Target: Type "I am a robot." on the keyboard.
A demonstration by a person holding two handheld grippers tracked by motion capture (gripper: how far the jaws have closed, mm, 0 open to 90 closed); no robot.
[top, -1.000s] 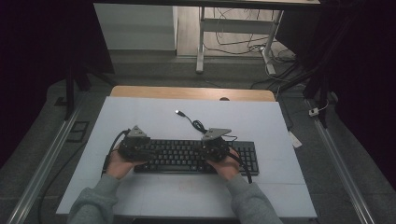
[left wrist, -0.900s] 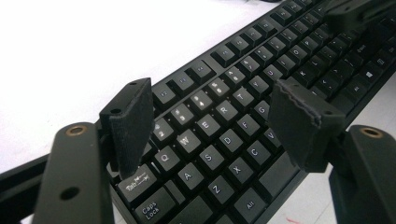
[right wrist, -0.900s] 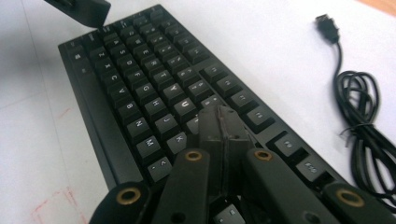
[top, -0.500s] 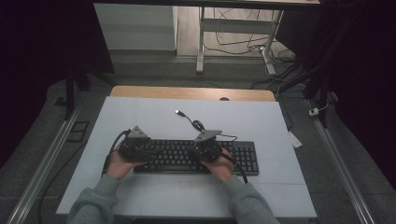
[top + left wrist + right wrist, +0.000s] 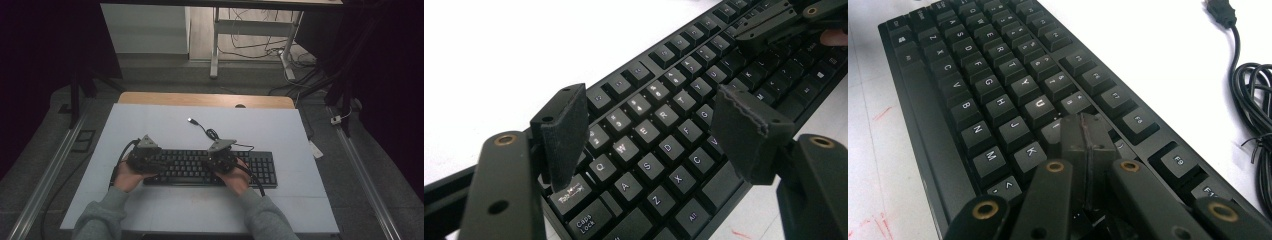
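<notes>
Jaws: my left gripper (image 5: 649, 145) is spread wide over the flat black plastic keyboard (image 5: 210, 167) lying mid-table on the white tabletop (image 5: 280, 135); right gripper (image 5: 1087, 131) clamped together, tips probably touching the keys near I.

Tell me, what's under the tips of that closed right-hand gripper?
The right gripper, jaws shut together, sits on the black keyboard, just right of the J and K keys. The key directly beneath its tips is covered, so I can't read it.

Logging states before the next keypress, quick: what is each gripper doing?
Left gripper: open, empty, jaws spread above the keyboard.
Right gripper: closed, holding nothing, tips down on the keys.
</notes>
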